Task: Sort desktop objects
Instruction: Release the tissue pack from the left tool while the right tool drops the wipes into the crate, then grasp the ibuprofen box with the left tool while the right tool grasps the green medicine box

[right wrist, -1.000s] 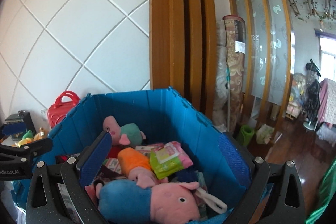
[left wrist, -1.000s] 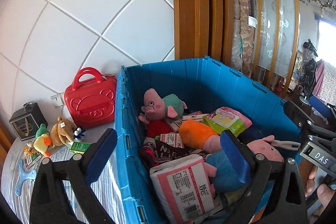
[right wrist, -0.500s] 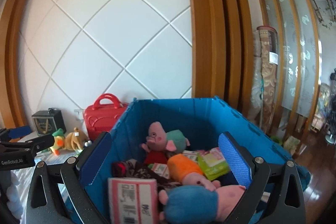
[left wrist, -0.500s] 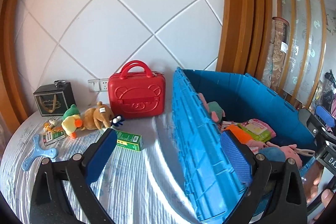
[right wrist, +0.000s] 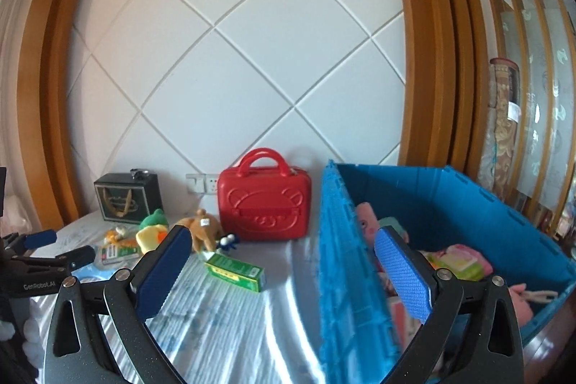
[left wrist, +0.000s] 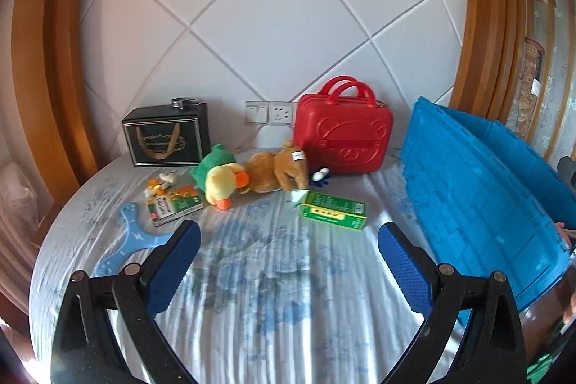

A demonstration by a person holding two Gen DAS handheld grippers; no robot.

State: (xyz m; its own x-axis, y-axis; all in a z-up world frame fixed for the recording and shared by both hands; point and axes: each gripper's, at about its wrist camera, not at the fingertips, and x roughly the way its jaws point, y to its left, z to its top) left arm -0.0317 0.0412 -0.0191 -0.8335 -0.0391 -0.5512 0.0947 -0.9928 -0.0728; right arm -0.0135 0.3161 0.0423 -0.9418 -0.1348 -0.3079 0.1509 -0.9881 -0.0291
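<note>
Both hand-held grippers wide, empty — left above bare cloth, right astride crate wall.

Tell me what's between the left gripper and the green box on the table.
Only bare patterned tablecloth lies between the open left gripper and the green box, seen in the left wrist view.

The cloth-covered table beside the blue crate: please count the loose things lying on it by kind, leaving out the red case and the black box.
Plush toys: 2, green-hatted yellow duck, brown animal
Cardboard packets: 2, green box, orange-green packet
Flat blue plastic boomerang: 1
Small figures, unclear: 2
Total: 7
</note>
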